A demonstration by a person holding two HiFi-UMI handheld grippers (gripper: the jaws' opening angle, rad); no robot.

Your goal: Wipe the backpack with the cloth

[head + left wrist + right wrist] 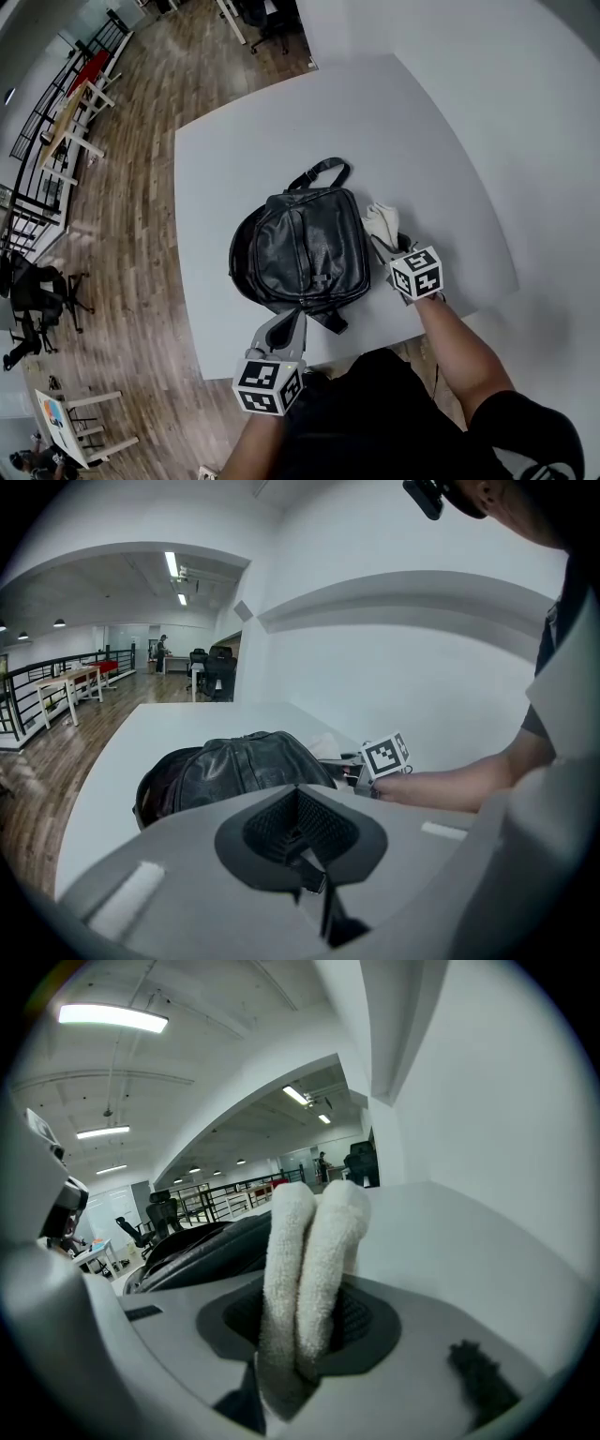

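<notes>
Lying on a white table, the black backpack has its handle at 12 o'clock. At the backpack's 3 o'clock, the right gripper is clenched on a folded white cloth, whose lower end is hidden between the jaws. At 6 o'clock, the left gripper is closed on a thin black strap. Its run to the backpack is hidden. The person's torso cuts off the table's near edge.
</notes>
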